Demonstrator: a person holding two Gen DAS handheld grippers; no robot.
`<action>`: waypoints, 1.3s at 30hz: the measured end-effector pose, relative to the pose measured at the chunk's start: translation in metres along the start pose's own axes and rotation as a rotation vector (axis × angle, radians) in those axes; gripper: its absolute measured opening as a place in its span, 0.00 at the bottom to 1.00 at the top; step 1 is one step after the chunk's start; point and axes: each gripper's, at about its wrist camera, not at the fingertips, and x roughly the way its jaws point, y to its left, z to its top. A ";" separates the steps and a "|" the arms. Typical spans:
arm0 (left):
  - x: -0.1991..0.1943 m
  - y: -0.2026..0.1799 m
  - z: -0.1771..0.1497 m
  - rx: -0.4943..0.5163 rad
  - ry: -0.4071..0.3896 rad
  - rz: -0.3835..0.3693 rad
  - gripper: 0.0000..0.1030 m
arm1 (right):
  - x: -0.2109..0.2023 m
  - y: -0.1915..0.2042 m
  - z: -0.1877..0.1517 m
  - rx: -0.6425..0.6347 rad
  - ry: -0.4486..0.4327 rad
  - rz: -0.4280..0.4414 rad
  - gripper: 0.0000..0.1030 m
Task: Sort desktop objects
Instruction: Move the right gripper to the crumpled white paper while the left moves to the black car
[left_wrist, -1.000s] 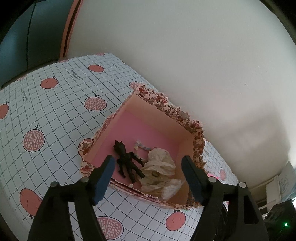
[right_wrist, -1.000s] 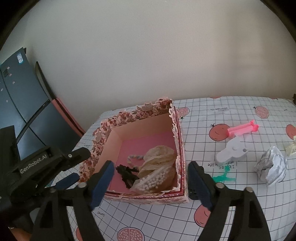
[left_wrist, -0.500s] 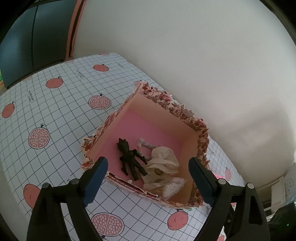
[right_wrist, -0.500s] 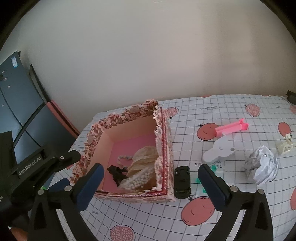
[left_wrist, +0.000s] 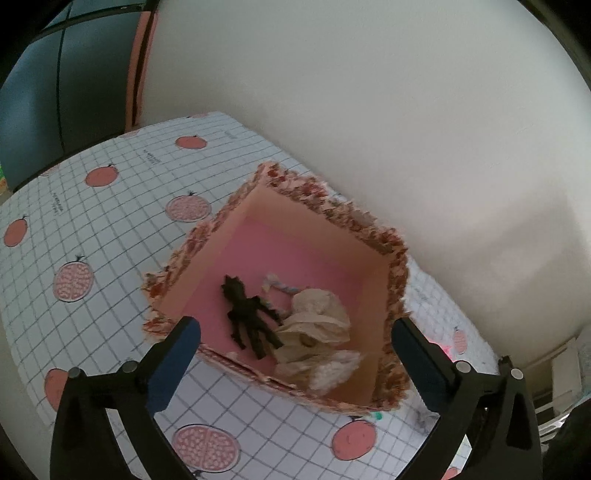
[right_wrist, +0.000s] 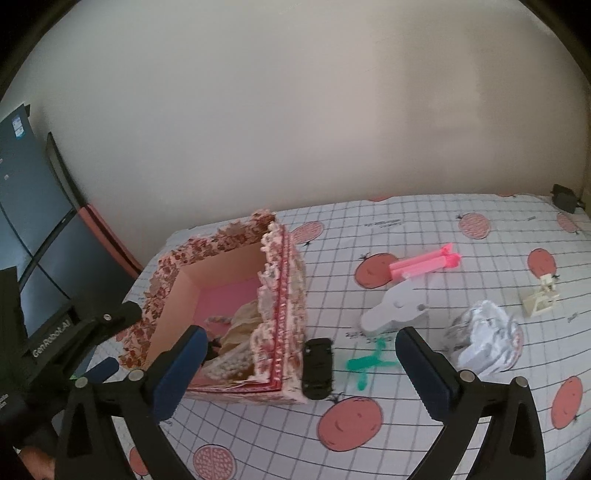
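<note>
Inside, the floral box (left_wrist: 397, 280) holds a black figure (left_wrist: 251, 314) and crumpled paper (left_wrist: 317, 325).

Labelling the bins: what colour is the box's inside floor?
Pink floor, with peach inner walls; the box shows best in the left wrist view.

The floral box (right_wrist: 284, 314) wall hides most of the black figure (right_wrist: 212, 349) in the right wrist view.

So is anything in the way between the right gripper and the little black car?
Nothing visible is. The right gripper is open, and the black toy car lies on the tablecloth between its fingers, right beside the floral box.
</note>
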 end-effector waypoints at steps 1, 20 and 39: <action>-0.002 -0.003 0.000 0.002 -0.010 -0.009 1.00 | -0.002 -0.003 0.001 0.002 -0.004 -0.005 1.00; -0.016 -0.082 -0.022 0.171 -0.119 -0.151 1.00 | -0.062 -0.098 0.028 0.085 -0.134 -0.151 1.00; 0.047 -0.161 -0.095 0.304 0.105 -0.182 1.00 | -0.065 -0.174 0.020 0.233 -0.084 -0.247 1.00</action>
